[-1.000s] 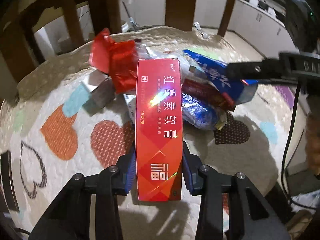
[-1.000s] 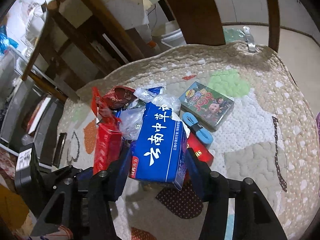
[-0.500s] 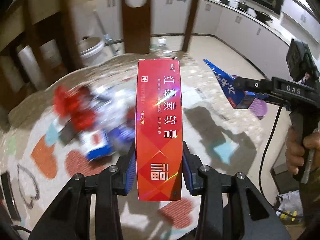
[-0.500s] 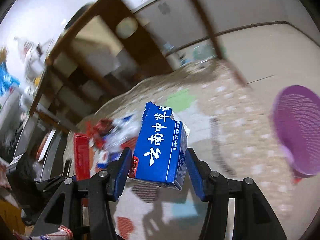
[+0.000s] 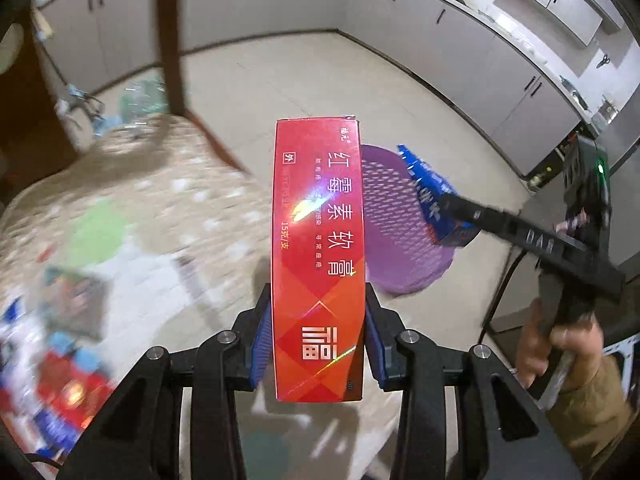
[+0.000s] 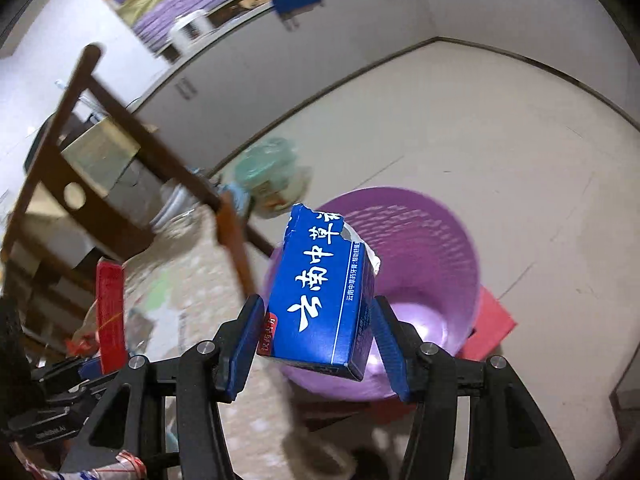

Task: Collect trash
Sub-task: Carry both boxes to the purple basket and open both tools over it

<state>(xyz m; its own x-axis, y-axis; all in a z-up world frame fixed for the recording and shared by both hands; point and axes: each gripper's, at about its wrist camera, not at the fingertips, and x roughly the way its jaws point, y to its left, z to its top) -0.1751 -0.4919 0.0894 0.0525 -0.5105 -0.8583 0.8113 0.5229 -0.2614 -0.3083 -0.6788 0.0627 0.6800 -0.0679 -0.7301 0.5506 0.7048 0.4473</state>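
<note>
Left wrist view: we noted the left gripper (image 5: 316, 344) closed partway on a long red box (image 5: 318, 256), its blue pads pressed against the box's two long sides near the lower end. The box stood upright between the fingers and reached well beyond the fingertips. Past its right edge, on the floor beyond the fingers, we saw a purple basket (image 5: 396, 232). To the right of the fingers the right gripper (image 5: 460, 212) carried a blue box (image 5: 430, 196) over that basket, with a hand (image 5: 560, 344) on its handle. Left of the fingers lay a patterned cloth (image 5: 160, 220), with blurred trash (image 5: 52, 380) at its near left end.

Right wrist view: we recorded the right gripper (image 6: 320, 332) about half open and clamped on the blue box (image 6: 324, 288), pads against its sides. The box tilted slightly, torn at its far end. The purple basket (image 6: 440, 240) sat directly beyond and below the fingertips. Left of the fingers we saw the red box (image 6: 110, 312), a wooden chair (image 6: 120, 120) beyond it.
</note>
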